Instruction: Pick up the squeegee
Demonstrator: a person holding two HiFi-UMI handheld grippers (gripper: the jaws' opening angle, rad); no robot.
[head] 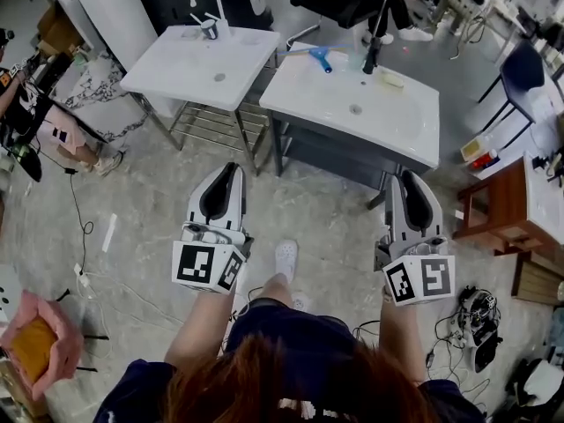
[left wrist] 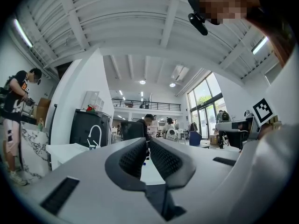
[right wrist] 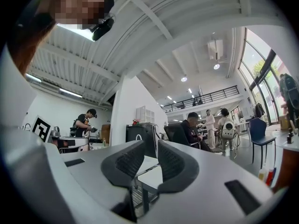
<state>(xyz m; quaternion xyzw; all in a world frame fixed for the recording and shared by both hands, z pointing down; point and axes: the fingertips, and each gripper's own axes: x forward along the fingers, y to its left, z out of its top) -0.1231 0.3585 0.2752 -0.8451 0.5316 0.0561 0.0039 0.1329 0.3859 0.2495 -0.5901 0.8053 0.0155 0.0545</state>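
Note:
The squeegee point(head: 320, 59), with a blue handle and a pale blade, lies at the back of the right-hand white sink top point(head: 405, 130), near its left corner. Both grippers are held over the floor, well short of the sinks, pointing toward them. My left gripper point(head: 234, 166) point(left wrist: 148, 141) is shut, its tips meeting with nothing between them. My right gripper point(head: 405, 174) point(right wrist: 151, 143) stands slightly open, a narrow gap showing between its pads point(right wrist: 128, 162), and it is empty. I cannot make out the squeegee in either gripper view.
A second white sink point(head: 176, 69) with a curved faucet point(head: 204, 3) stands to the left, over a wire rack point(head: 216, 129). A dark bottle point(head: 372, 55) and a yellow sponge point(head: 392, 79) sit on the right sink. A wooden table point(head: 507, 205) is at right, cables lie on the floor, and people stand around.

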